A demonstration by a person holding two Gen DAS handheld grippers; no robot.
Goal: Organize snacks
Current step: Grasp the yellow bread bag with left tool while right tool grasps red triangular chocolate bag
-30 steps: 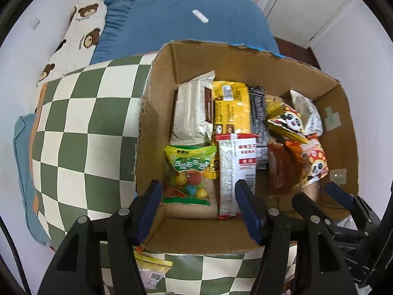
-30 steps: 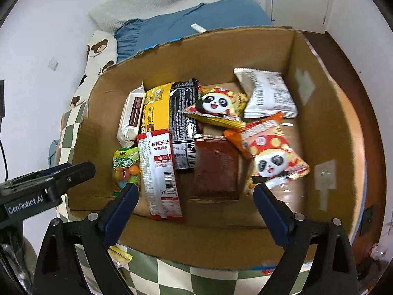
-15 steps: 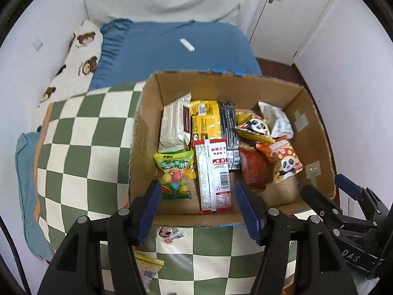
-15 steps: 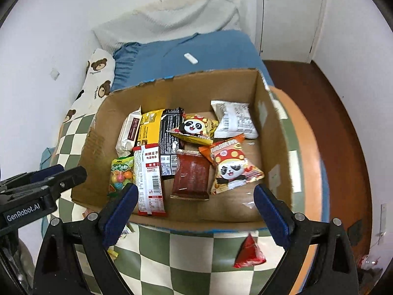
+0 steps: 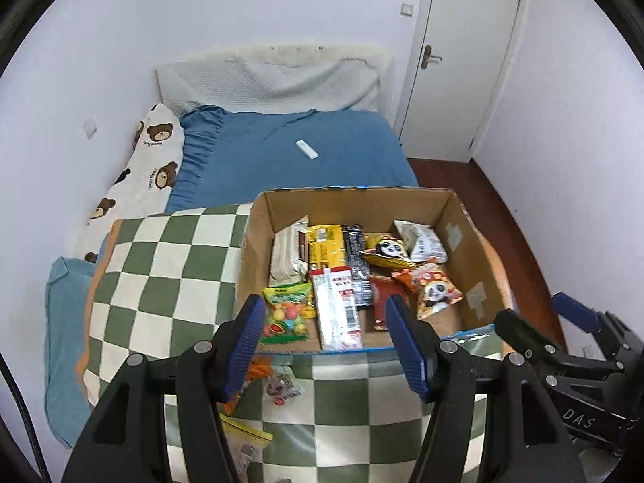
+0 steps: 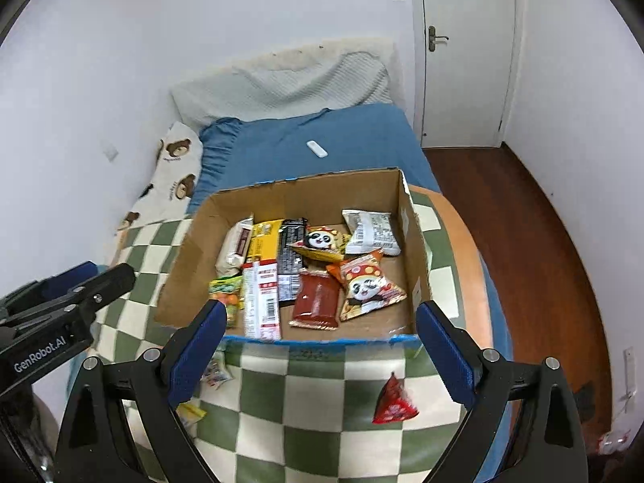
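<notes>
While the cardboard box (image 5: pixel 463 217) filled most of both views a second ago, it is now seen from higher up and farther back, and the blue bed (image 5: pixel 290 153) and the white door (image 5: pixel 463 60) are shown too. Both tongs have been lifted away from the box. The left gripper (image 5: pixel 326 346) has just been opened wider, and nothing is seen between its blue pads; it is held at a middle width. The right gripper (image 6: pixel 322 354) is held wide, and nothing is held in it.

Many snacks are laid flat in the box: a candy bag (image 5: pixel 285 314) at the near left corner, a red and white pack (image 5: pixel 338 306) beside it, and a panda bag (image 6: pixel 368 285) toward the right wall. These look sorted already.

Some snacks are left outside, on the checkered blanket (image 5: pixel 161 265) in front of the near wall of the box: a red triangle pack (image 6: pixel 394 402) near the right edge, and small wrappers (image 5: pixel 281 386) under the left tongs. So one drop seems done, and the loose ones are likely to be picked up next.
</notes>
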